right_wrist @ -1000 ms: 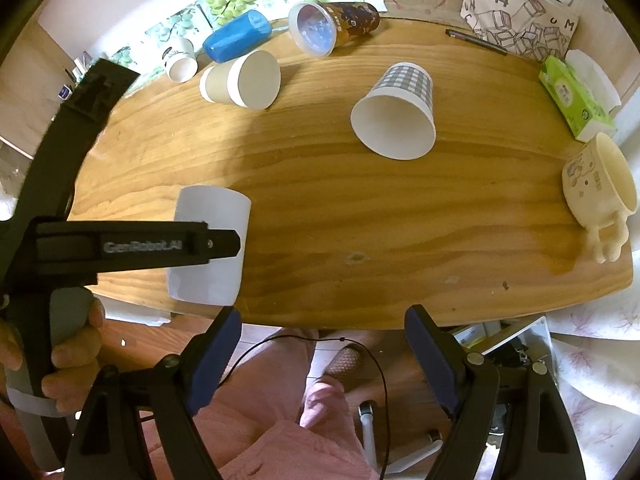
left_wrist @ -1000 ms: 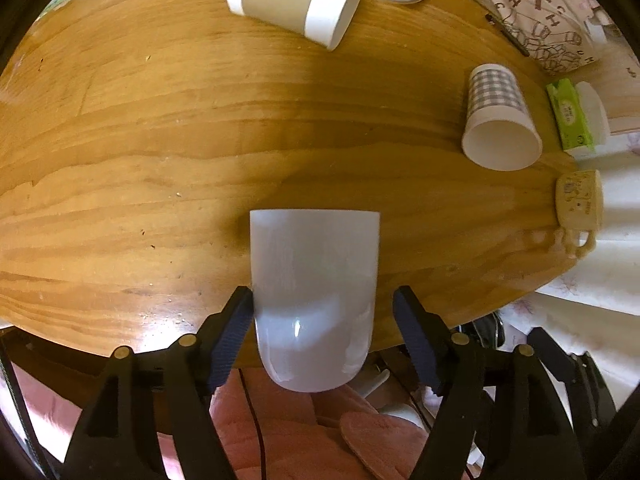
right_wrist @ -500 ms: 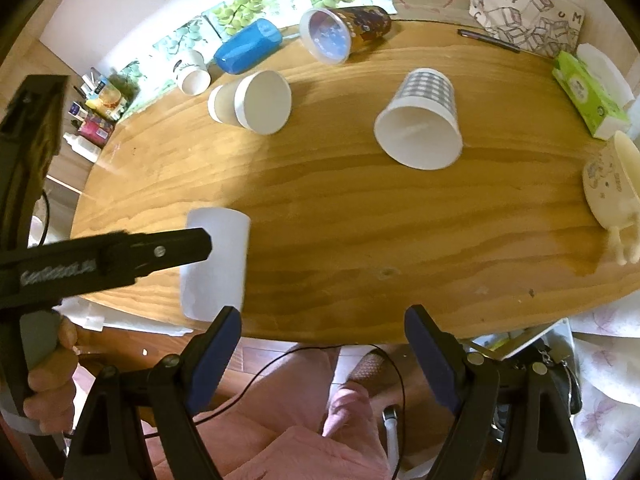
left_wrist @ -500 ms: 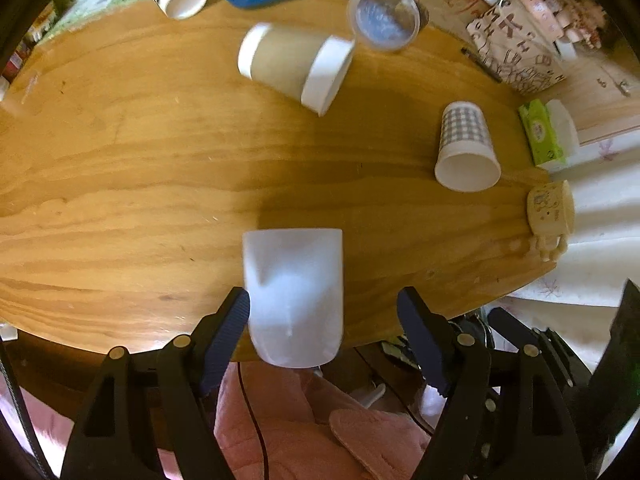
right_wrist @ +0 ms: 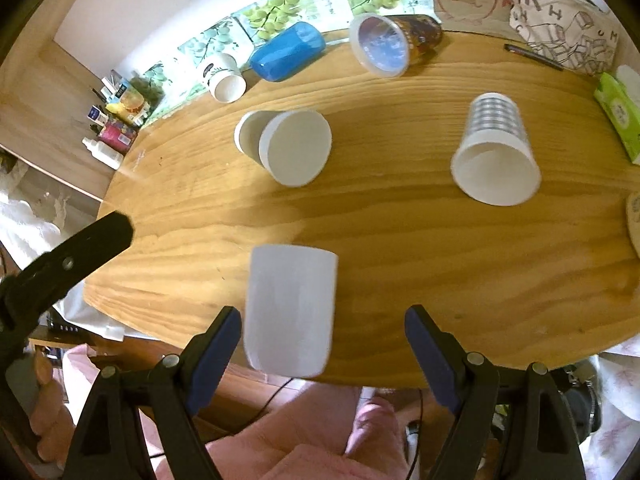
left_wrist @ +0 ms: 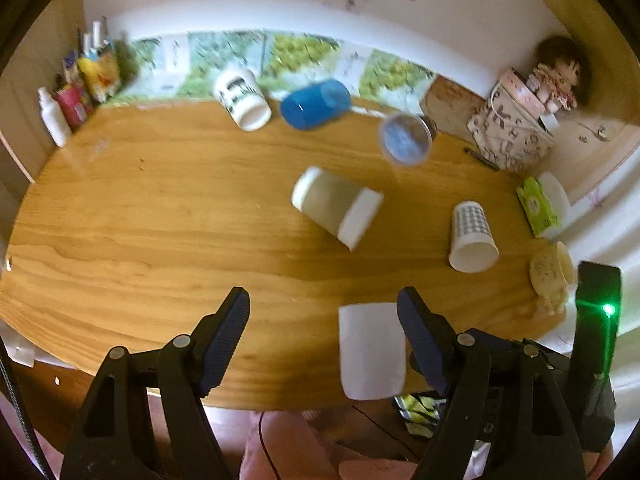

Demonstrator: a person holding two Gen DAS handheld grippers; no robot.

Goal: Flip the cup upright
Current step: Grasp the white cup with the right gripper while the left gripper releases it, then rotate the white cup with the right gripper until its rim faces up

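A plain white cup (left_wrist: pixel 370 350) stands on the wooden table (left_wrist: pixel 160 240) near its front edge, its flat top facing up; it also shows in the right wrist view (right_wrist: pixel 290 310). My left gripper (left_wrist: pixel 324 332) is open and empty, raised behind the cup, with its right finger (left_wrist: pixel 420 336) beside the cup. My right gripper (right_wrist: pixel 323 344) is open and empty, and the cup sits just inside its left finger (right_wrist: pixel 216 344). Several other cups lie on their sides farther back.
A tan cup (right_wrist: pixel 286 146), checked paper cup (right_wrist: pixel 496 152), blue cup (right_wrist: pixel 286 56), clear plastic cup (right_wrist: pixel 384 46) and small printed cup (right_wrist: pixel 222 76) lie across the table. A cream mug (left_wrist: pixel 550 276), tissue pack (left_wrist: pixel 538 206) and patterned bag (left_wrist: pixel 512 136) stand at the right.
My left gripper has drawn back and up away from the white cup and swung left, so the cup is now off to its right. My right gripper has moved left toward the cup.
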